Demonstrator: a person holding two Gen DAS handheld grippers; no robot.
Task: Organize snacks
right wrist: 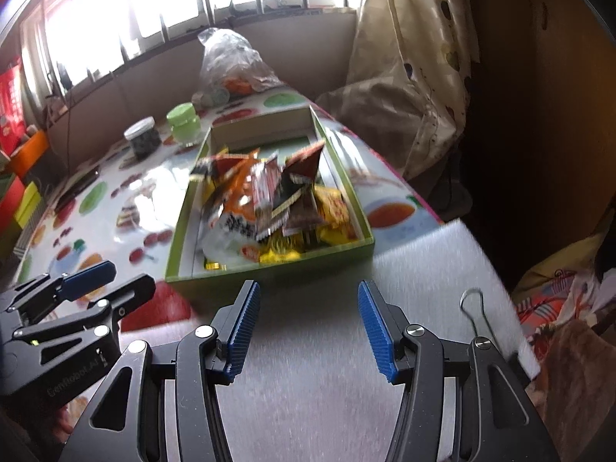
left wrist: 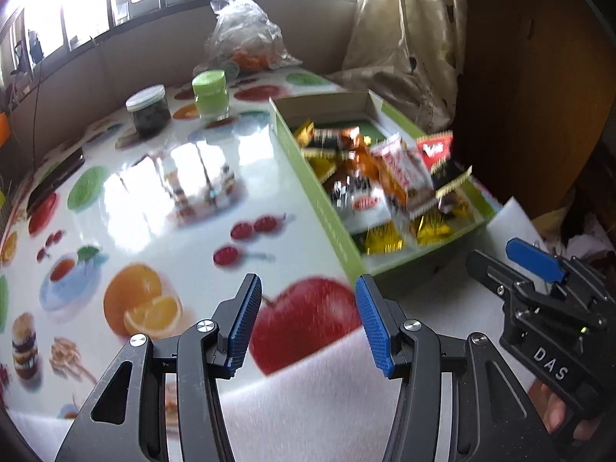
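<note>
A green cardboard box (left wrist: 331,227) lies on the fruit-print table, filled at its near end with a heap of snack packets (left wrist: 392,177); its far end shows bare bottom. In the right wrist view the box (right wrist: 269,271) and packets (right wrist: 269,200) lie straight ahead. My left gripper (left wrist: 306,321) is open and empty, low over the table left of the box's near corner. My right gripper (right wrist: 308,327) is open and empty over a white board in front of the box. Each gripper shows in the other's view: the right (left wrist: 539,300), the left (right wrist: 73,300).
A dark jar with a white lid (left wrist: 148,109) and a green jar (left wrist: 210,94) stand at the table's far side, with a clear plastic bag (left wrist: 246,38) behind them. A dark flat object (left wrist: 57,177) lies at the left edge. A curtain (left wrist: 408,38) hangs on the right. A wire clip (right wrist: 475,313) lies on the white board.
</note>
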